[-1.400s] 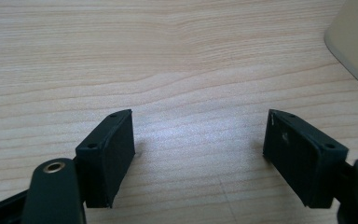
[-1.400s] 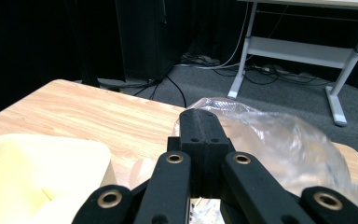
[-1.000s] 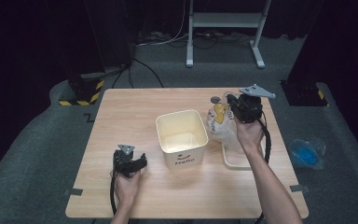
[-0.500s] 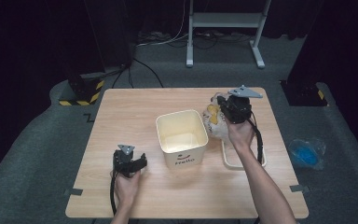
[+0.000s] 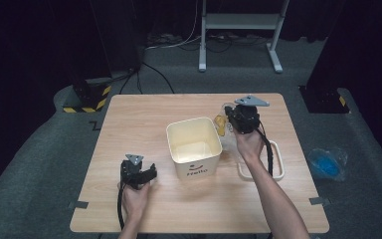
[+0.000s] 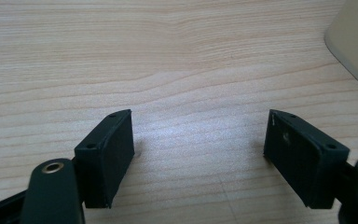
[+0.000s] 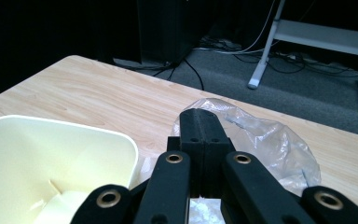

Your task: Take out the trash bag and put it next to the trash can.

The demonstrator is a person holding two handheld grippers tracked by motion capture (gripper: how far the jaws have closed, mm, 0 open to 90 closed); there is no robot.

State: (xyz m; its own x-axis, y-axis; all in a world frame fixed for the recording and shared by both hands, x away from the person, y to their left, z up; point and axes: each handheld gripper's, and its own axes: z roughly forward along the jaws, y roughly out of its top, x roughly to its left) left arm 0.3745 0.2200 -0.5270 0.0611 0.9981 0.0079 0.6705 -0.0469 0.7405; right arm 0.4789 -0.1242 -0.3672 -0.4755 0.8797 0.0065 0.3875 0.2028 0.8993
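Observation:
A cream square bin [image 5: 195, 147] with a smiley print stands in the middle of the wooden table [image 5: 144, 119]. Its rim fills the lower left of the right gripper view [image 7: 51, 154]. My right gripper [image 5: 231, 119] hangs just right of the bin's far right corner, shut on a crumpled clear plastic bag [image 5: 225, 130] with something yellow inside. In the right gripper view the jaws [image 7: 204, 126] are pressed together with the bag [image 7: 270, 144] bulging behind them. My left gripper [image 5: 142, 174] rests low on the table at the bin's left, open [image 6: 198, 149], with bare wood between its pads.
A shallow cream tray [image 5: 277, 162] lies on the table to the right of the bin, under my right forearm. A blue bag [image 5: 327, 162] lies on the floor off the table's right edge. The bin's corner [image 6: 356, 42] shows at the left gripper view's upper right.
My right gripper has carried the bag leftward and a little lower, from above the tray to beside the bin's far right corner. The left gripper has stayed put.

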